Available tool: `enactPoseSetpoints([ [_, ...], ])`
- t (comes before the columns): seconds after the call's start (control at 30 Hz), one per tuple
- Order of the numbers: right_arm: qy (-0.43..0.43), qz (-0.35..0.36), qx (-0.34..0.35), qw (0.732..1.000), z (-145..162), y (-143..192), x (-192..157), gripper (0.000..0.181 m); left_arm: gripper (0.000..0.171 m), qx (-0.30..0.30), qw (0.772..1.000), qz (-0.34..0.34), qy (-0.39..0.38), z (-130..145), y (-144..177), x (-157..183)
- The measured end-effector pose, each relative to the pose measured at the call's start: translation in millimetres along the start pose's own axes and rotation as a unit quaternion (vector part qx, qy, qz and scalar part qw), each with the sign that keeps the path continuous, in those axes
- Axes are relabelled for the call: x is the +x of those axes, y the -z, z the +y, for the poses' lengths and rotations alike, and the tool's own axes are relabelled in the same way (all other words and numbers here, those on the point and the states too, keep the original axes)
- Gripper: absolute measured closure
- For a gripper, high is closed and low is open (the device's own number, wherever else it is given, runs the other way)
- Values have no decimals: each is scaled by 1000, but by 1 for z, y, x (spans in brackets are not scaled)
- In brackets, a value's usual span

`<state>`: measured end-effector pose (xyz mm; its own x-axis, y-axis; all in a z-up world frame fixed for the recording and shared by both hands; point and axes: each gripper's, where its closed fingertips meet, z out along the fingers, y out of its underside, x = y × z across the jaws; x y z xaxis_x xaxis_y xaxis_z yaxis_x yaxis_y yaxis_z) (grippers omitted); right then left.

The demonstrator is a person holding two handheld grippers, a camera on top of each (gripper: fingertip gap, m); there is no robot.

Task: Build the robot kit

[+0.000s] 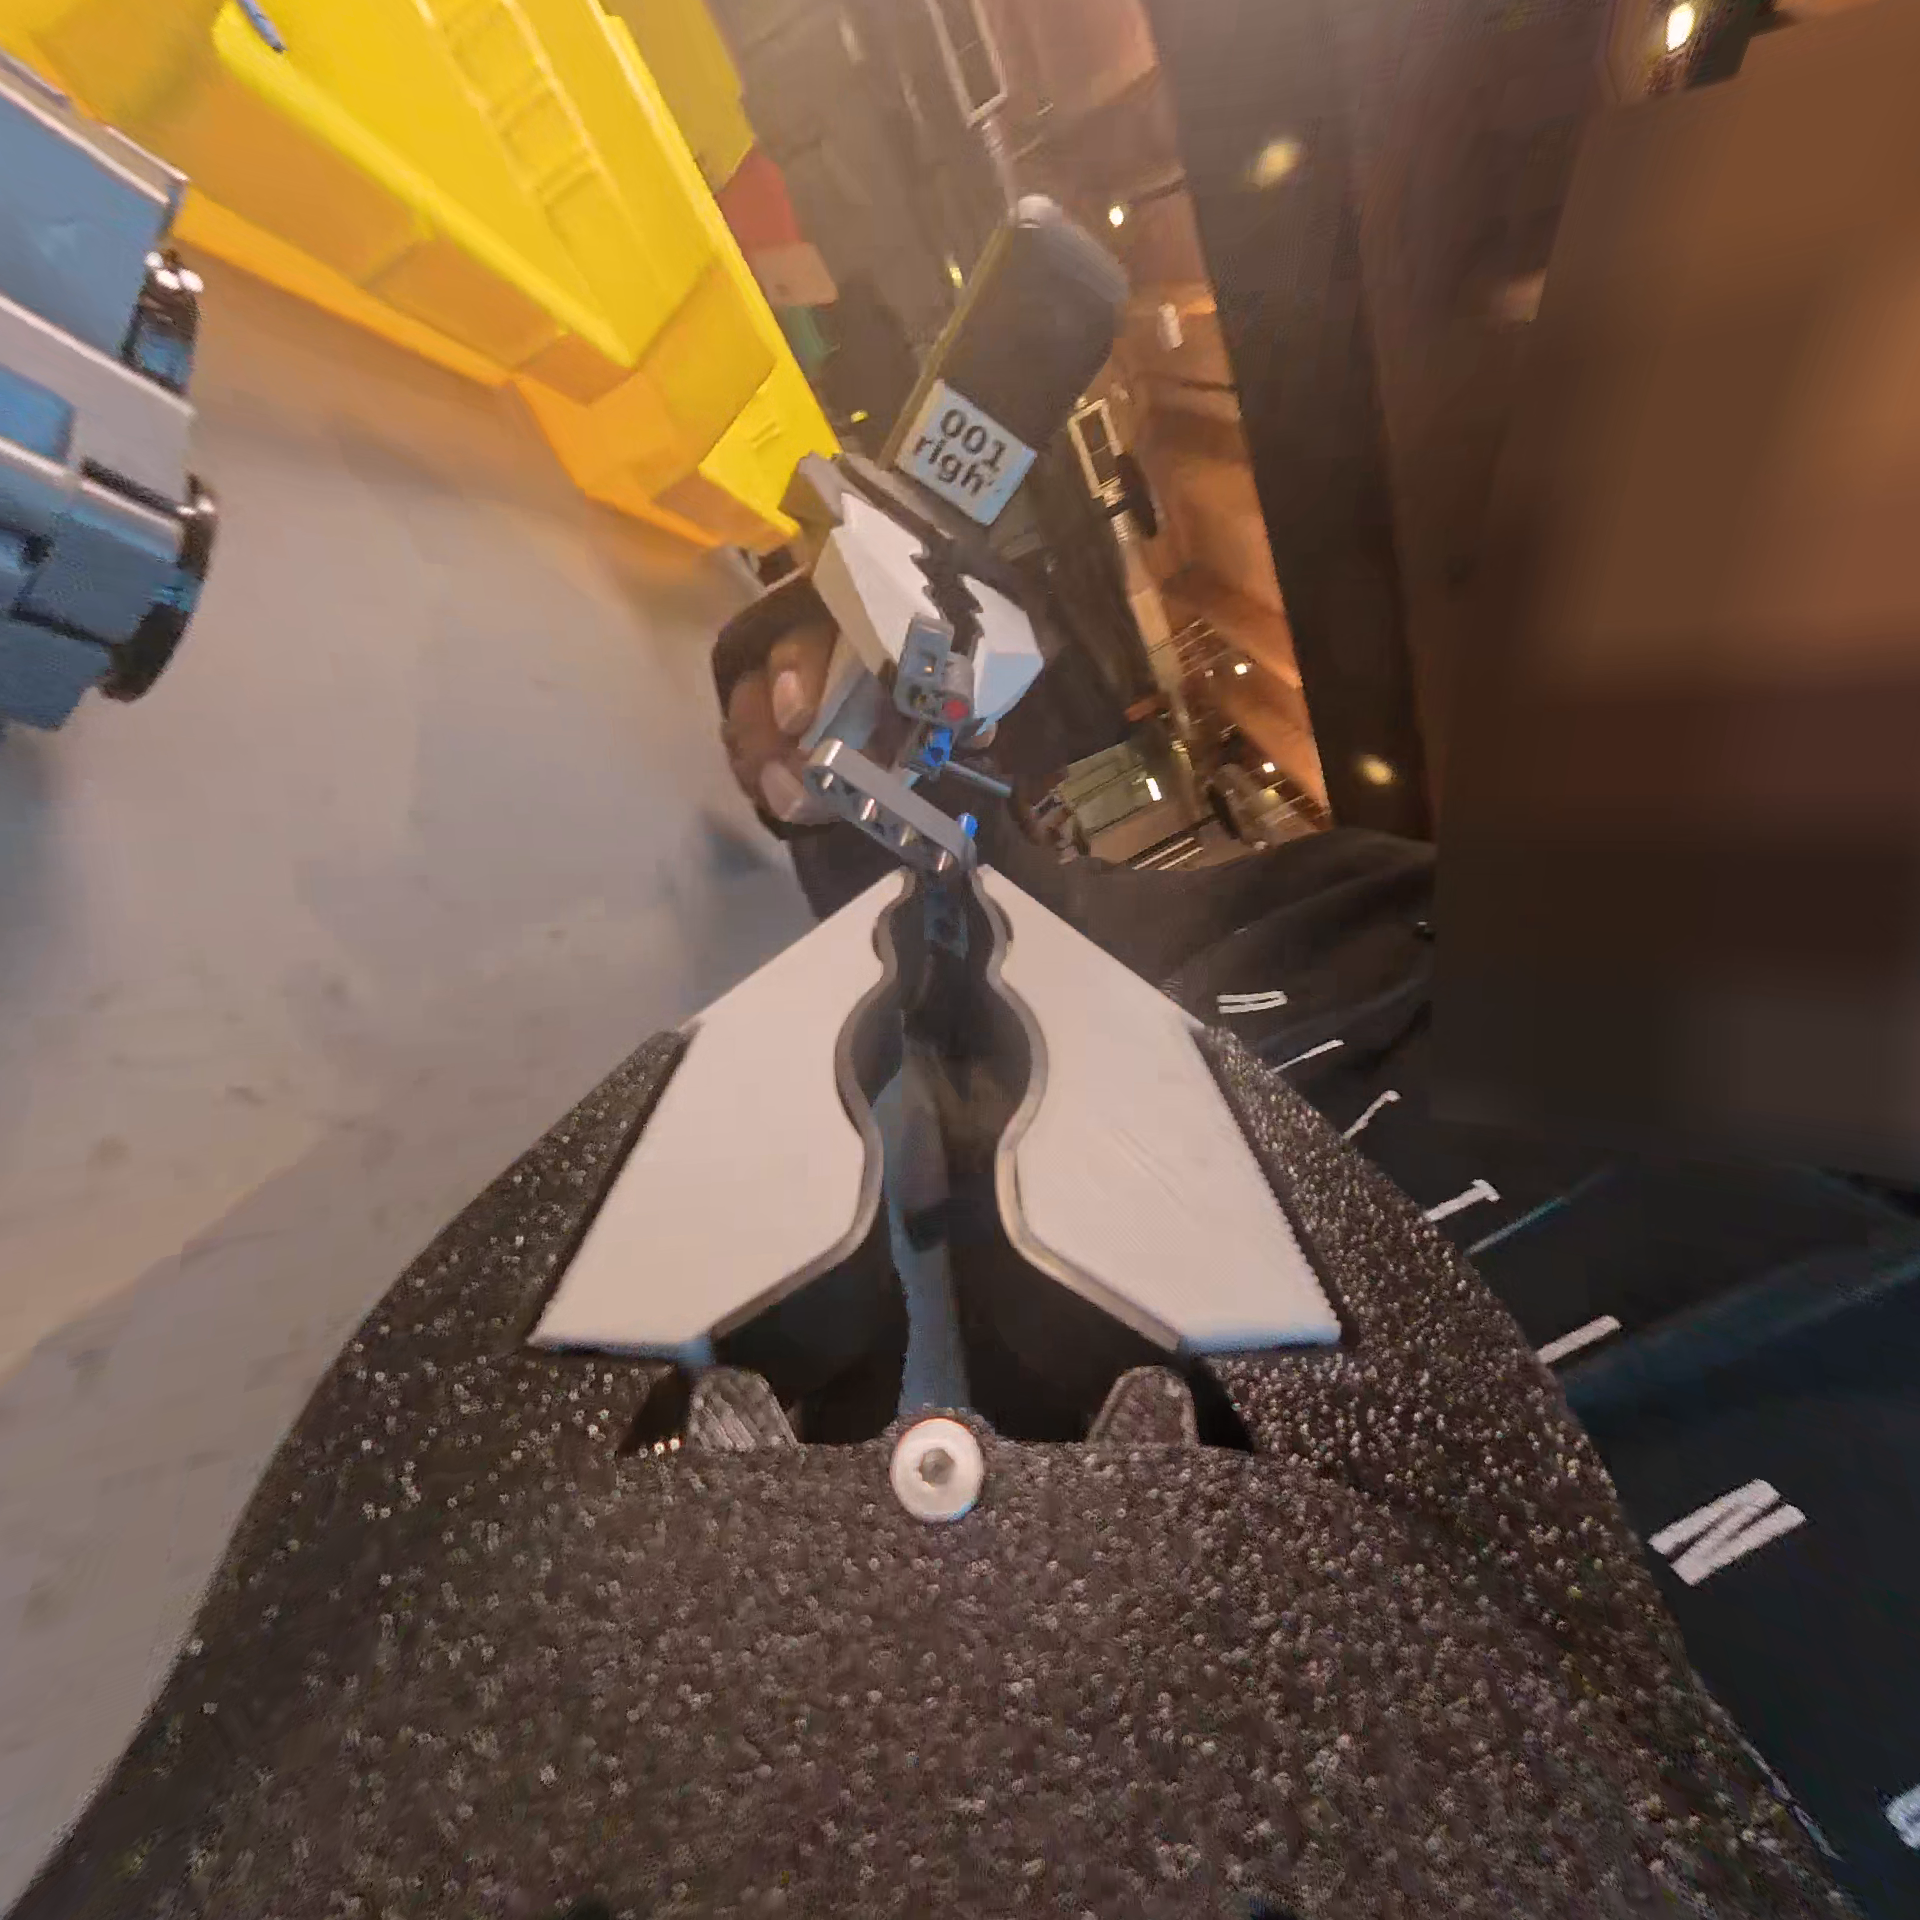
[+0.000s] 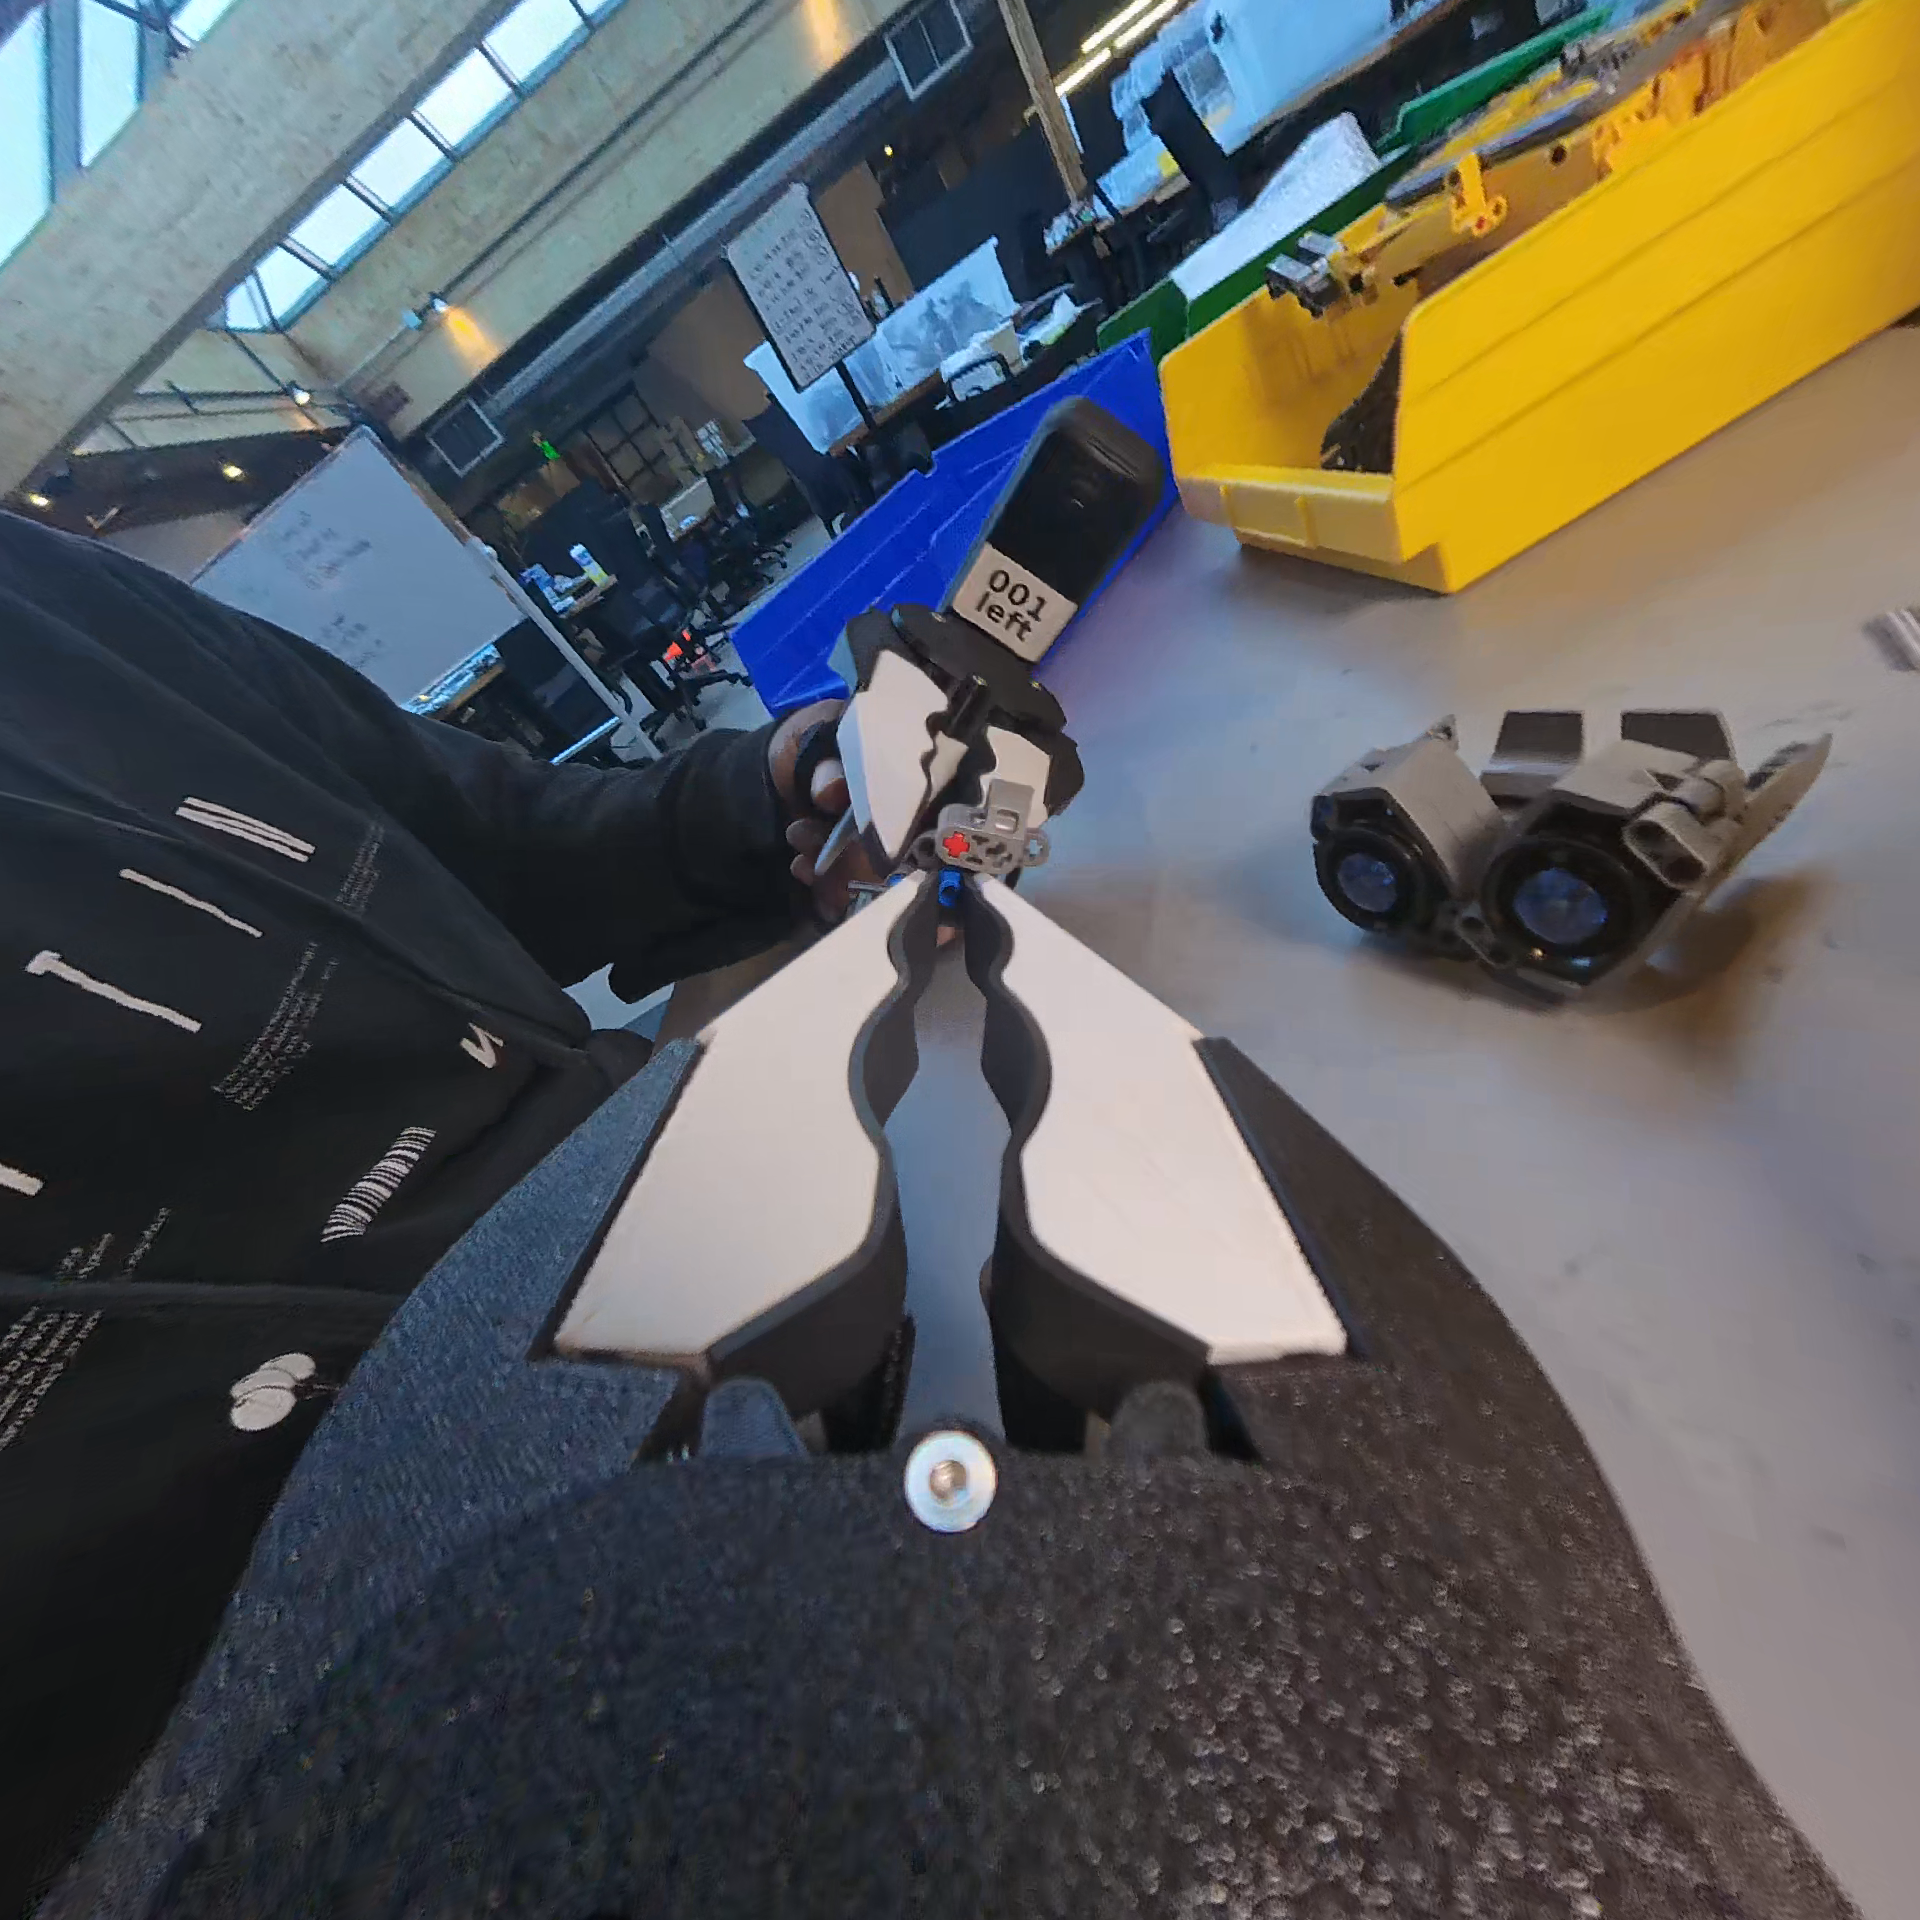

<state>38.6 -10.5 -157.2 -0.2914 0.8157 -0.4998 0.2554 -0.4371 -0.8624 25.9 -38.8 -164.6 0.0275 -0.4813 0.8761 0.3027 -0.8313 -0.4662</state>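
Observation:
A small toy-brick assembly [image 1: 914, 727] is held in the air between both grippers. It has a grey connector with a red axle end [image 2: 982, 844], blue pins and a grey holed beam [image 1: 883, 805]. My left gripper [image 1: 940, 883] is shut on the assembly's dark lower end. My right gripper [image 2: 948, 883] is shut on its other end, at a blue pin. The two grippers face each other tip to tip. The right gripper [image 1: 940, 665] shows in the left wrist view and the left gripper [image 2: 961, 790] in the right wrist view, each held by a hand.
A grey brick-built model with two round blue-centred parts [image 2: 1558, 862] lies on the grey table [image 2: 1558, 1195], and it also shows in the left wrist view [image 1: 94, 468]. A yellow bin [image 2: 1558, 395] and a blue bin [image 2: 935, 540] stand behind. A person in black clothing [image 2: 208, 987] is on the left. There is about 4 cm between the tips of the two grippers.

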Motion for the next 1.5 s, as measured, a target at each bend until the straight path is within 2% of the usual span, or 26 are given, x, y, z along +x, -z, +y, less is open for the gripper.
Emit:
enactPoseSetpoints([
  [0.1,48,-17,8,999,-4,-1,-12,179,164,12,999,47,17,-2,-1,12],
  [0.23,95,-16,-5,995,1,-5,-18,179,164,6,997,77,25,2,-4,20],
  [0.67,116,-6,-27,993,9,-10,-17,179,163,-13,997,68,39,11,-7,16],
  [0.93,156,20,-36,987,11,-12,-15,179,162,2,996,73,60,7,-4,13],
  [1.07,190,44,-47,980,12,-13,-13,179,162,0,997,61,51,7,-3,10],
  [1.27,219,69,-77,970,20,-15,-8,179,164,-44,998,-35,-41,15,-3,-2],
  [1.33,209,67,-81,972,24,-17,-8,179,165,-58,995,-51,-62,17,-2,-5],
  [1.5,134,33,-57,989,25,-21,-10,179,165,-65,994,-41,-74,21,2,-2],
])
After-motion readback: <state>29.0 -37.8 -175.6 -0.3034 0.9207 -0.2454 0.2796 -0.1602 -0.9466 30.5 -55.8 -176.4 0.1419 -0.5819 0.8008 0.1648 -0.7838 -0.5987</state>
